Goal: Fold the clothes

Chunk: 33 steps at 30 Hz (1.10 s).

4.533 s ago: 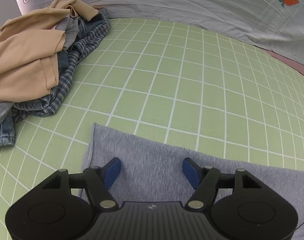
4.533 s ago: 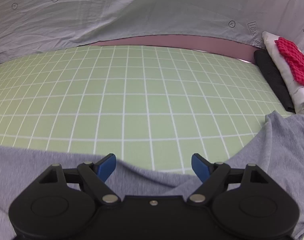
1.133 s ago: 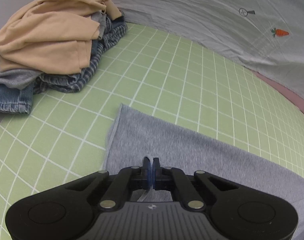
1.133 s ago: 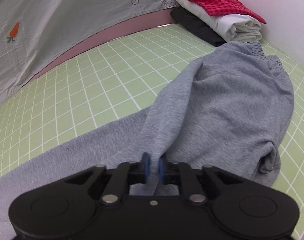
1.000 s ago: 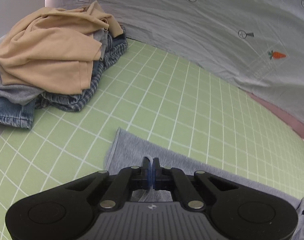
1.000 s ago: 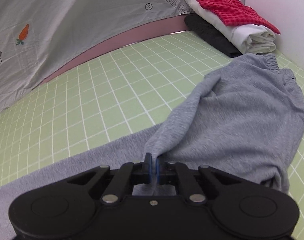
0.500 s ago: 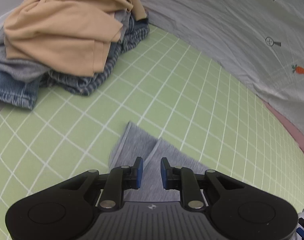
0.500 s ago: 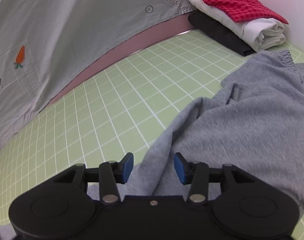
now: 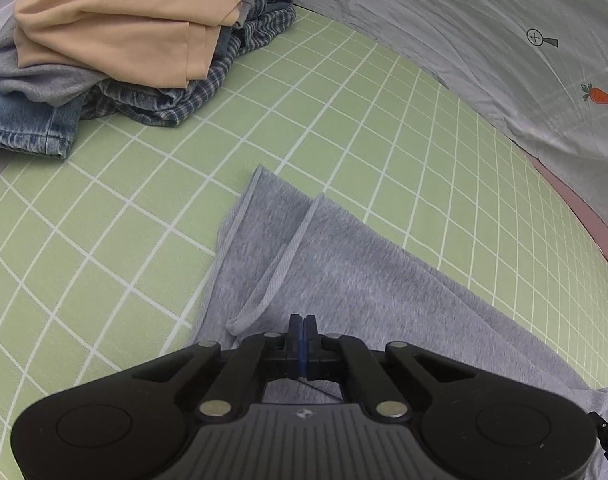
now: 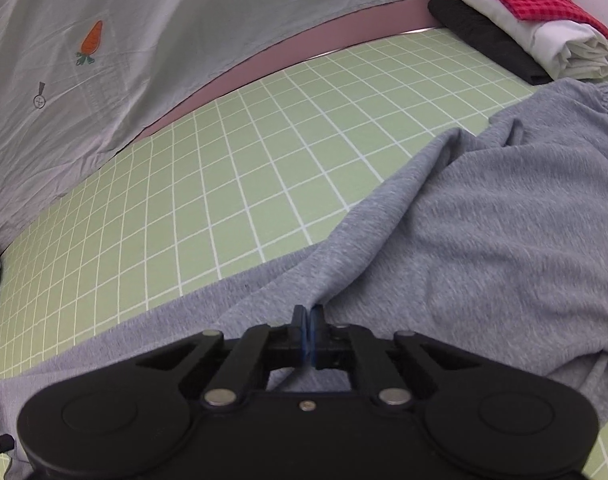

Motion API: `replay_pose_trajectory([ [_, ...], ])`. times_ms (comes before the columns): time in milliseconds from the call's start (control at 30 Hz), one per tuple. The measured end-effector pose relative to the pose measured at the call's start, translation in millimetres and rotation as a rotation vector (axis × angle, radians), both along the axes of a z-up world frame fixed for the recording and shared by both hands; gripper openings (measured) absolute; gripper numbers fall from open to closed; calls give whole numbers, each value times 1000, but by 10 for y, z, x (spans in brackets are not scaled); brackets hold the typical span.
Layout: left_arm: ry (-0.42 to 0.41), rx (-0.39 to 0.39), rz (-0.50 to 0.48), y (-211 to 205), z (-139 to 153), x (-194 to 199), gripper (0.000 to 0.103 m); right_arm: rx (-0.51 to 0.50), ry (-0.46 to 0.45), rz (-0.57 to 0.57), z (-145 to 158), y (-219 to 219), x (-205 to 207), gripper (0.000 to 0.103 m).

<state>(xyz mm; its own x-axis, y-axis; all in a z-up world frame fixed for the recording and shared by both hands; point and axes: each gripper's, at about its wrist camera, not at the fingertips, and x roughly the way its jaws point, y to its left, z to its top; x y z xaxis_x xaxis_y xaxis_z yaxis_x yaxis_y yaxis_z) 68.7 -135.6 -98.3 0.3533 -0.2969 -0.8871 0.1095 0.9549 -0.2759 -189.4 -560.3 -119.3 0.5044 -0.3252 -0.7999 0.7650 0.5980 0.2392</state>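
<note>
Left wrist view: left gripper (image 9: 302,330) has just closed, clamped on grey trousers (image 9: 343,264), hems toward 11 o'clock.
Right wrist view: right gripper (image 10: 307,322) has just closed, pinching a trousers fold (image 10: 483,216) running toward 1 o'clock.

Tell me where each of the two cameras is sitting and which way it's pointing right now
Left wrist: sits on the left gripper, looking steeply down along its closed fingers at the hem end of the grey pants, with an unfolded clothes pile beyond.
Right wrist: sits on the right gripper, looking down along its fingers pinching a fold of the pants near the waistband; folded stack beyond.
Shared: the grey pants, the green grid mat, the carrot-print sheet.
</note>
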Motion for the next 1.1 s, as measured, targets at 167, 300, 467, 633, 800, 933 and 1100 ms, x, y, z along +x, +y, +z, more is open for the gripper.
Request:
replay_pose_trajectory([
  [167,-50,-44,15,-35,167,241,0,-9,-45,47,113,-195,231,1],
  [300,-102,-56,40,-75,293,471,0,59,-170,-53,167,-455,399,3],
  [467,-65,3,31,-76,193,430,5,88,-237,-180,175,-585,437,25],
  [633,3,23,24,19,-21,184,23,83,-134,-107,88,-293,299,39],
  [800,33,-7,29,73,-72,1,26,166,-119,-74,-48,-51,179,45],
  [933,27,-6,17,38,-54,-49,22,201,-148,-9,-36,104,319,46],
  [1100,32,-13,20,17,-51,-6,2,220,-129,90,-29,224,566,46],
])
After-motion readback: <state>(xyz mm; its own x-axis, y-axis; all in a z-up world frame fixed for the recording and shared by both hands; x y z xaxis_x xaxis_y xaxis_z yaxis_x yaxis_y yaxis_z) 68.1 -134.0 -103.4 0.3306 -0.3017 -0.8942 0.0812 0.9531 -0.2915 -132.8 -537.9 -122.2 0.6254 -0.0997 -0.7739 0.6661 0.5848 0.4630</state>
